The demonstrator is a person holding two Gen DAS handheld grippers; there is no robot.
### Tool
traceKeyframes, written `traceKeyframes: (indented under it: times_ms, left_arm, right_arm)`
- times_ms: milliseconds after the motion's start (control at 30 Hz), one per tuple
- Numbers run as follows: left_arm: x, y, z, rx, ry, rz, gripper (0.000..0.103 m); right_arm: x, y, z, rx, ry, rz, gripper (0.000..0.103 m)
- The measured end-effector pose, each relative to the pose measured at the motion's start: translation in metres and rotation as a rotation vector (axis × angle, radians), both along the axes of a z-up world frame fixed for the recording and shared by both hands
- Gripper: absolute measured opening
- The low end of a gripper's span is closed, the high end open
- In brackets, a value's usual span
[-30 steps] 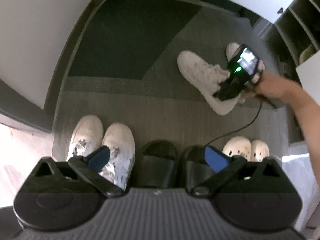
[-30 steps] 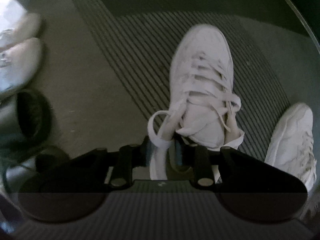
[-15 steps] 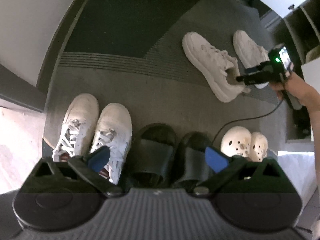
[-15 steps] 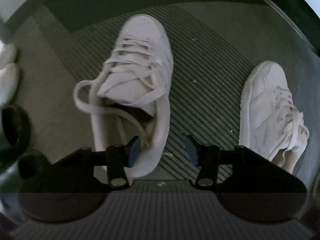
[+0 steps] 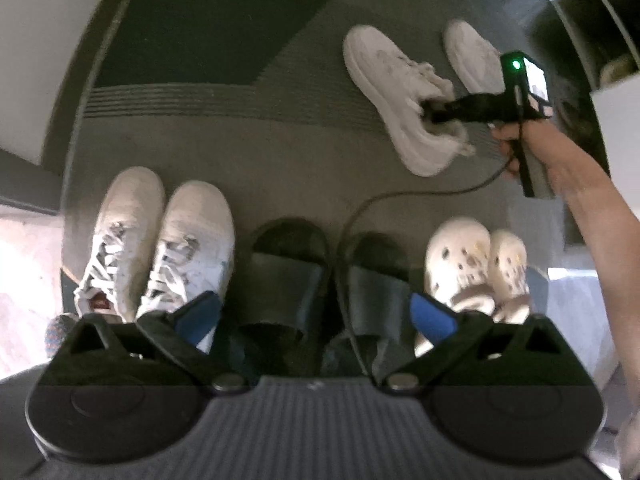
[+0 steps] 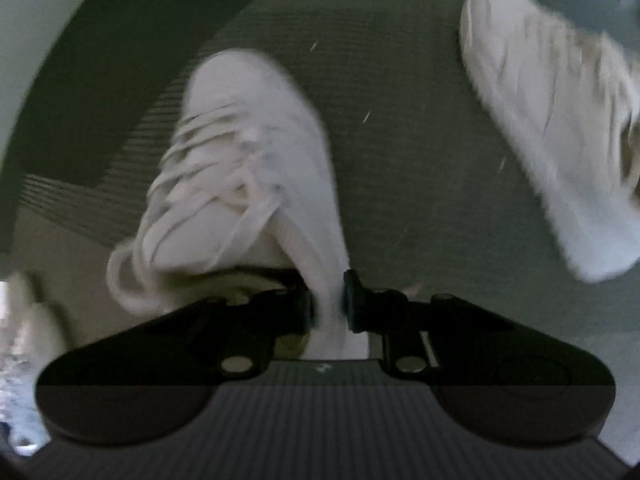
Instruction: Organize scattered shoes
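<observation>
Since half a second ago your right tongs (image 6: 328,304), then spread beside the heel, have clamped onto the collar wall of the sneaker (image 6: 248,168), one finger inside the opening and one outside. The sneaker lies on the mat (image 6: 400,168), apart from the row, with its mate (image 6: 552,120) to its right. Your left tongs (image 5: 316,316) hang spread and empty over the slides (image 5: 280,280).

Row along the near edge: laced pair (image 5: 160,240), slides, clogs (image 5: 476,268).

Risks, as judged from here: the grip takes only a thin, soft wall near the heel, so the toe will likely droop on lifting and the shoe may swing or slip free. A loose lace loop (image 6: 120,276) at the left could drag or snag. The cable (image 5: 400,200) trails over the slides and might catch a shoe as you carry this one across.
</observation>
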State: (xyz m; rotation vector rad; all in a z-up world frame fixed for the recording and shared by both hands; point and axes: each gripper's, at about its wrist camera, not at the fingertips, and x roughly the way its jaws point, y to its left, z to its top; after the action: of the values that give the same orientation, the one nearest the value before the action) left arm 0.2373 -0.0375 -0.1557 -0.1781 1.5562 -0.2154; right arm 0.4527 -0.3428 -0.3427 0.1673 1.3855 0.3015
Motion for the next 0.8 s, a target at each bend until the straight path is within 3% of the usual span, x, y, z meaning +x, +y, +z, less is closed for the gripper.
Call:
traceKeyframes:
  times_ms: [167,300,567,700,800]
  left_arm:
    - [-0.012,-0.009,-0.005,-0.027,0.038,-0.068,0.103]
    - [-0.013,-0.014,0.000,-0.023,-0.001,-0.103,0.103]
    - [-0.007,-0.025,0.004,0.006,-0.103,-0.115,0.103]
    - [-0.002,-0.031,0.000,0.041,-0.130,-0.121,0.103]
    - [0.011,-0.039,-0.002,0.084,-0.158,-0.140,0.103]
  right_arm:
    - [-0.050,0.003,-0.003,0.149,0.048,-0.098,0.021]
    - [-0.089,0.000,-0.007,0.237,0.052,-0.195,0.027]
    - [-0.138,0.000,-0.017,0.338,-0.074,-0.512,0.035]
    - [-0.167,-0.018,-0.020,0.446,-0.117,-0.692,0.037]
    - [-0.198,-0.028,-0.019,0.482,-0.164,-0.855,0.047]
